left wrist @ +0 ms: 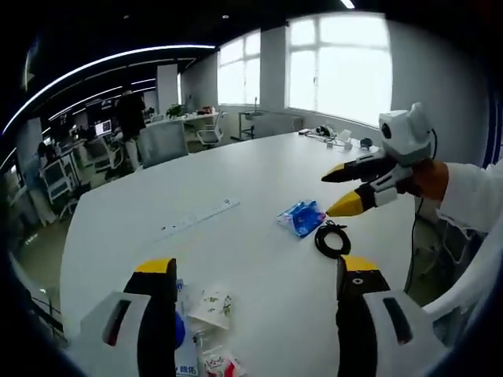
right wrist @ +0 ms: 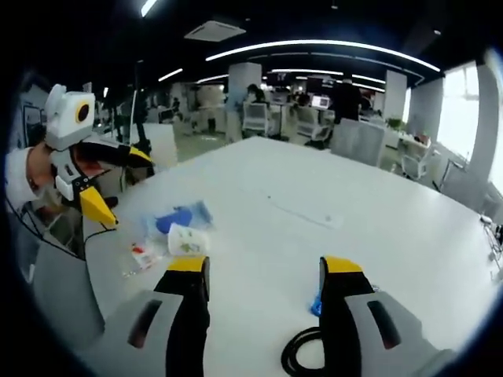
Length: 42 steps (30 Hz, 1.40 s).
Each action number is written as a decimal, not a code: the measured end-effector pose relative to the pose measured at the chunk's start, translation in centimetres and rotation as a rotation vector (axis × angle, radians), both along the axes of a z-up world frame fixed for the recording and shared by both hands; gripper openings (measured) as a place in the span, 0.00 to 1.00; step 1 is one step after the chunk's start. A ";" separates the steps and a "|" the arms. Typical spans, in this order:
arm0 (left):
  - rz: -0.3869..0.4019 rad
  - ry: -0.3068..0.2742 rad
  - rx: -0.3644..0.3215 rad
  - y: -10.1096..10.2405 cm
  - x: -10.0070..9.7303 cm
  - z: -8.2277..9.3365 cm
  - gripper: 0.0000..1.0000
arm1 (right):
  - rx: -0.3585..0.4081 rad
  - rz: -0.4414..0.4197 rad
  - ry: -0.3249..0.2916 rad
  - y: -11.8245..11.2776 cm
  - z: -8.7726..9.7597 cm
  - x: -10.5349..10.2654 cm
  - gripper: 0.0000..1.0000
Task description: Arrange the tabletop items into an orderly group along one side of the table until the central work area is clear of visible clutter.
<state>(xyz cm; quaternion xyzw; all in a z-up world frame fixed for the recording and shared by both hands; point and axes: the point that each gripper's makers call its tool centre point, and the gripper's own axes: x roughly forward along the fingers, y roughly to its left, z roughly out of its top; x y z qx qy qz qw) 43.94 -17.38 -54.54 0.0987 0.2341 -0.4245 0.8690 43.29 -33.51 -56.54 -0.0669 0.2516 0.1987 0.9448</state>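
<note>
Hovering above the white table [left wrist: 259,188], both grippers hold nothing. In the left gripper view, the left gripper [left wrist: 259,275] has its jaws spread wide apart over a small heap of packets [left wrist: 208,330] at the table's near edge, with a blue item partly hidden behind its left jaw. Farther in on the table lie a blue packet [left wrist: 302,217] and, just beside it, a coiled black cable [left wrist: 332,238]; a long pale strip [left wrist: 200,217] lies well apart from them toward the table's middle. The right gripper [left wrist: 339,191] comes in over the table's right side, its yellow-tipped jaws parted, above the blue packet without touching it. In the right gripper view, the right gripper [right wrist: 263,271] also stands apart, the cable [right wrist: 302,353] and a corner of the blue packet [right wrist: 316,305] showing between and beside its jaws. Across the table, the left gripper [right wrist: 118,184] hangs open near the heap [right wrist: 177,234] at the table's edge.
</note>
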 end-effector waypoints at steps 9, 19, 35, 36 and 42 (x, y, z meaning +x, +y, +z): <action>0.035 0.004 0.001 3.9 -0.2 0.0 0.85 | -0.006 0.028 -0.004 2.9 0.7 0.7 0.53; 0.103 0.022 -0.002 8.6 0.2 -0.6 0.85 | -0.022 0.092 0.000 7.0 0.9 3.0 0.53; 0.291 0.084 -0.008 16.6 1.5 -3.8 0.84 | -0.038 0.242 0.036 13.7 -0.9 7.5 0.53; 0.301 0.088 -0.008 17.0 1.6 -4.0 0.84 | -0.036 0.250 0.037 14.0 -1.0 7.7 0.53; 0.352 0.115 -0.014 18.9 2.2 -5.4 0.84 | -0.058 0.302 0.069 15.9 -2.6 9.5 0.53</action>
